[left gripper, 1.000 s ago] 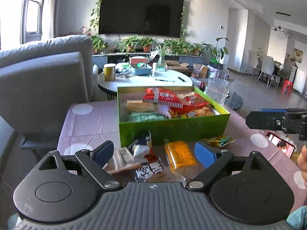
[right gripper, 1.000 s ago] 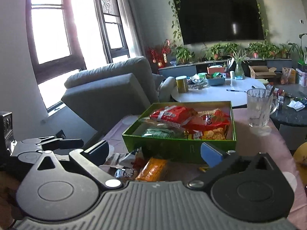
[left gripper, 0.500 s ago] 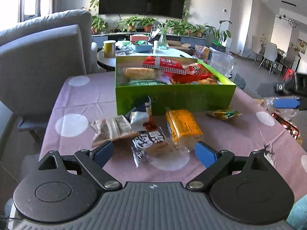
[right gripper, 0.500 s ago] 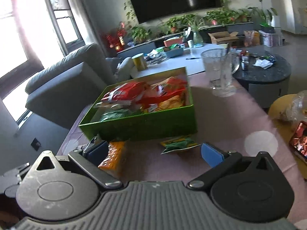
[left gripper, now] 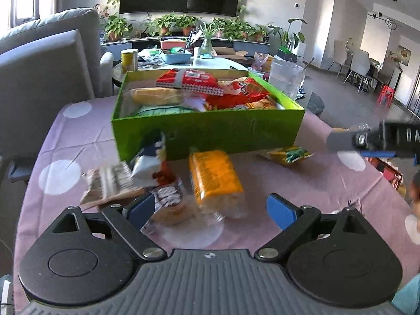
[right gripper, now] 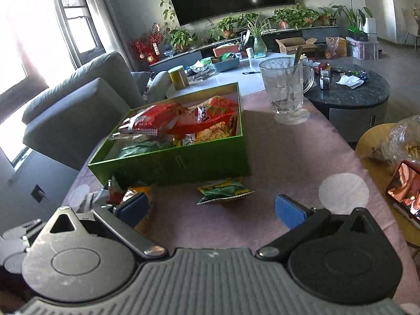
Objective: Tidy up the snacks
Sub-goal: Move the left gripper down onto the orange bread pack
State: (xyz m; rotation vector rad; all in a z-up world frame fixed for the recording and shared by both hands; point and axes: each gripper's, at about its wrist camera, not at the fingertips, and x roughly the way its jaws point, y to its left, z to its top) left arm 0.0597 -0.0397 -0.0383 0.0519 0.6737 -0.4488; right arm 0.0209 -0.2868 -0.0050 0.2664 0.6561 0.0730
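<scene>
We hold left gripper (left gripper: 210, 208) and right gripper (right gripper: 211, 210) jaws apart, empty. Risk: left grabs orange packet (left gripper: 215, 181) plus overlapping neighbour; green box (left gripper: 210, 134) already heaped, overflow likely.

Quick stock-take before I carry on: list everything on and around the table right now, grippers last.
green box: one, open, mid-table, packets inside
red packets: at least two, in the box
orange packet: one, on the cloth in front of the box
green-yellow packet: one, on the cloth by the box's front right corner
small wrappers: several, mixed, by the box's front left corner
glass mug: one, clear, behind the box to its right
tablecloth: one, pink with white dots
phone: one, screen lit, at the right edge
left gripper: open, empty
right gripper: open, empty
</scene>
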